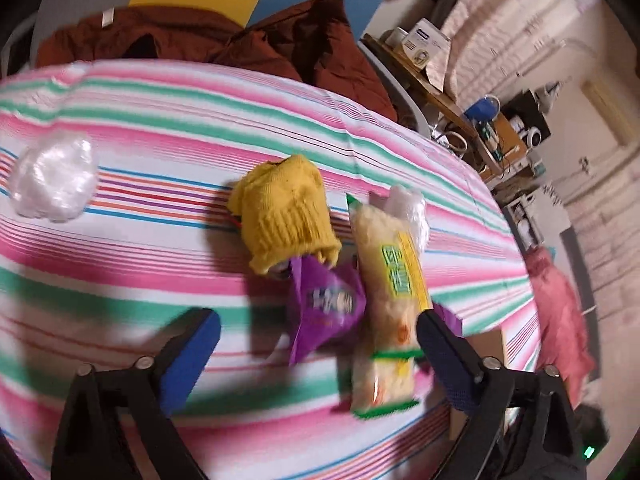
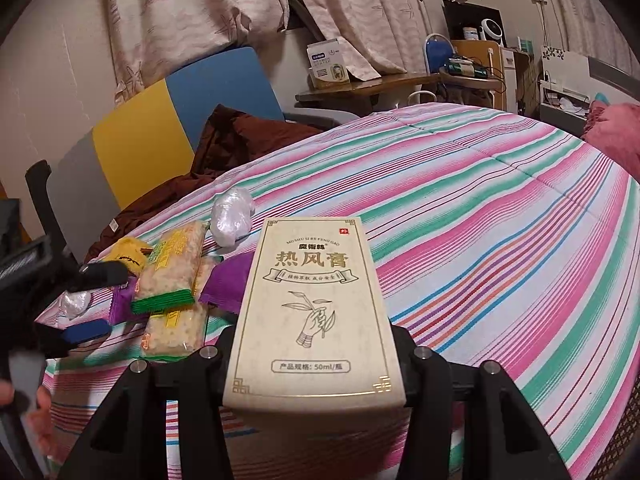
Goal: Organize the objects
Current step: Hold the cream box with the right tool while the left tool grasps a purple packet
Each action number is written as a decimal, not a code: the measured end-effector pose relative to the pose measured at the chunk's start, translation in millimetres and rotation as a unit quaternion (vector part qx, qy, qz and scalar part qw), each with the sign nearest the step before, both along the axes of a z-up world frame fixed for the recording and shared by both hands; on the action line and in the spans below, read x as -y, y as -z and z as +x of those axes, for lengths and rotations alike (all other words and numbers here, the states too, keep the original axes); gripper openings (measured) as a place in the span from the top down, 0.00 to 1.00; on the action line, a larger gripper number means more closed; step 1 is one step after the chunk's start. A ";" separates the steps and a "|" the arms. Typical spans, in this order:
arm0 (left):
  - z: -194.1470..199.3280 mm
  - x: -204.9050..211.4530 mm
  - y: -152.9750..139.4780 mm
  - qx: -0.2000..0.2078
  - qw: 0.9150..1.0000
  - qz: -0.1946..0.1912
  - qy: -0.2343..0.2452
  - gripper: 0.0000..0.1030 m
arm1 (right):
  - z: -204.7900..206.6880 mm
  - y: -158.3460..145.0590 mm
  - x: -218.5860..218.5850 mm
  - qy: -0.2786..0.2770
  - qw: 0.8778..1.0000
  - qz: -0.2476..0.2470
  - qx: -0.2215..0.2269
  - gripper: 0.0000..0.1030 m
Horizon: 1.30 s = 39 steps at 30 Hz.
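Note:
My right gripper [image 2: 316,346] is shut on a tall cream box [image 2: 312,312] with gold print and holds it above the striped tablecloth [image 2: 480,220]. Left of the box lie two cracker packets [image 2: 172,268], a purple snack packet [image 2: 224,280], a yellow knitted piece [image 2: 124,252] and a clear plastic wad [image 2: 232,216]. My left gripper [image 1: 320,340] hangs open over this pile. Between its blue pads [image 1: 200,340] lie the purple packet [image 1: 326,308] and a cracker packet [image 1: 390,292], with neither pad pressing on them. The yellow knit [image 1: 286,216] lies just beyond.
Another plastic wad [image 1: 54,178] lies far left on the cloth. A rust-brown jacket [image 1: 280,48] drapes over a chair [image 2: 160,128] with a yellow and blue back at the table's far edge. A cluttered side desk [image 2: 360,84] and a pink cloth [image 2: 616,132] stand beyond.

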<state>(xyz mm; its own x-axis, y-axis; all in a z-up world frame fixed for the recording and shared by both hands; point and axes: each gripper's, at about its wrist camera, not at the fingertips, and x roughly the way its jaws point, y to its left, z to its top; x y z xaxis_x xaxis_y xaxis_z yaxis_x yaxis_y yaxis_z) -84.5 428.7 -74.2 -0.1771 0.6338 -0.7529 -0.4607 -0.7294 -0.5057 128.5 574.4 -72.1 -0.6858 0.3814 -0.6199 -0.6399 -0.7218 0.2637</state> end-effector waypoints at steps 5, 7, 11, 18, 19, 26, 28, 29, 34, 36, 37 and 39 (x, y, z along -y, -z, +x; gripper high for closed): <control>-3.6 -12.7 -0.5 -0.009 1.000 0.007 0.016 0.30 | -1.7 1.1 0.4 0.000 1.000 0.003 0.002 0.50; -5.8 -13.1 0.7 -0.010 1.000 0.017 0.019 0.40 | -1.9 1.3 0.3 0.000 1.000 0.004 0.002 0.50; -2.3 -8.4 -1.1 -0.031 0.999 0.005 0.027 0.62 | -1.4 1.8 -0.1 0.000 1.000 0.003 0.001 0.50; 9.4 25.9 6.6 -0.020 0.999 0.040 0.020 0.62 | -0.9 2.1 0.8 0.001 1.000 0.006 0.003 0.50; 12.3 30.7 7.0 -0.017 0.999 0.044 0.018 0.62 | -0.9 1.9 0.9 0.002 1.000 0.007 0.003 0.50; 36.5 60.1 5.9 -0.024 0.998 0.051 0.024 0.62 | -1.3 0.7 1.4 0.006 1.000 0.011 0.007 0.50; 41.8 67.3 4.9 -0.029 0.998 0.051 0.023 0.62 | -1.0 0.4 2.0 0.008 1.000 0.013 0.007 0.50; 45.3 71.2 4.3 -0.033 0.998 0.051 0.022 0.62 | -0.5 0.2 1.8 0.008 1.000 0.013 0.006 0.50; 60.4 85.9 4.0 -0.041 0.997 0.050 0.029 0.62 | 3.0 -4.9 5.2 0.005 1.000 0.026 -0.010 0.50; 66.6 94.3 3.6 -0.043 0.997 0.051 0.030 0.62 | 4.0 -8.3 9.6 0.000 0.999 0.037 -0.017 0.50; 68.5 97.2 3.2 -0.043 0.997 0.052 0.030 0.62 | 4.8 -10.6 12.5 -0.003 0.999 0.045 -0.022 0.50; 72.0 103.4 2.3 -0.041 0.997 0.054 0.029 0.62 | 6.6 -15.7 19.6 -0.012 0.998 0.061 -0.032 0.50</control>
